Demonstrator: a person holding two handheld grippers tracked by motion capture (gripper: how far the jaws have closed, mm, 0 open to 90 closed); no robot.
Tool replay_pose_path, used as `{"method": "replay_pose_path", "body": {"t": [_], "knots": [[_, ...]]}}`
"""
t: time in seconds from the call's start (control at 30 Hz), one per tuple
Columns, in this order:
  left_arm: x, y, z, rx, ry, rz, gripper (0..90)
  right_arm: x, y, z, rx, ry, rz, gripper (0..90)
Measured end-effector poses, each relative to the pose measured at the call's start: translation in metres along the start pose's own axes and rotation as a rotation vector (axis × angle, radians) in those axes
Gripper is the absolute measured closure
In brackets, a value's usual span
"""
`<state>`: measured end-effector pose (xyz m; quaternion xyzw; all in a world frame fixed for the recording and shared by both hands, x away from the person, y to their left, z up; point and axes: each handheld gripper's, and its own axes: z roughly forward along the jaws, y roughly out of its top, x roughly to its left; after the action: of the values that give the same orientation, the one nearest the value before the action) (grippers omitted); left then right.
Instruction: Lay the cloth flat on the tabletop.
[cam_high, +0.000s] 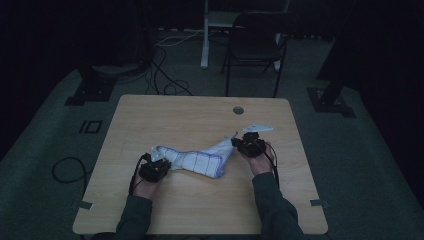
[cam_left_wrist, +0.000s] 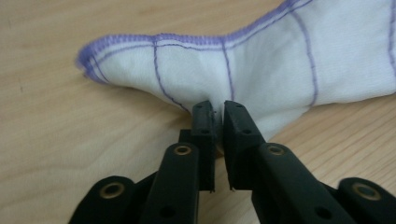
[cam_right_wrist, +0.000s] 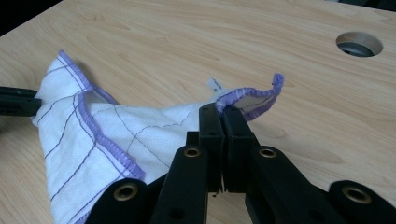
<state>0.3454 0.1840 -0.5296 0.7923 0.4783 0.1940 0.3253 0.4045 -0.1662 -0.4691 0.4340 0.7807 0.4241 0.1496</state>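
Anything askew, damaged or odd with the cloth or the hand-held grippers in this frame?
Nothing is damaged or spilled. The white cloth lies bunched and twisted on the table. The right hand-held gripper pinches one purple-hemmed corner; the left hand-held gripper has a slight gap, with cloth between the jaws.

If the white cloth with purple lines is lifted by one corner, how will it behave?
Probably floppy: the cloth sags and creases between the right gripper and left gripper. Likely light, since it looks thin. It should drape, not roll.
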Motion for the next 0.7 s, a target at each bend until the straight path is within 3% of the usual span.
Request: {"method": "replay_pose_path", "body": {"t": [0.23,0.47,0.7], "knots": [[0.002,0.007,-0.008,-0.025,0.028,-0.008,74.7,0.002,-0.001,0.001,-0.005,0.001,0.000,89.1],[-0.004,0.030,-0.011,-0.083,-0.032,0.001,70.9,0.004,0.000,0.003,-0.006,0.001,0.003,89.1],[-0.021,0.059,0.007,-0.096,-0.091,0.044,70.1,0.006,0.000,0.004,-0.004,0.004,0.001,89.2]]}}
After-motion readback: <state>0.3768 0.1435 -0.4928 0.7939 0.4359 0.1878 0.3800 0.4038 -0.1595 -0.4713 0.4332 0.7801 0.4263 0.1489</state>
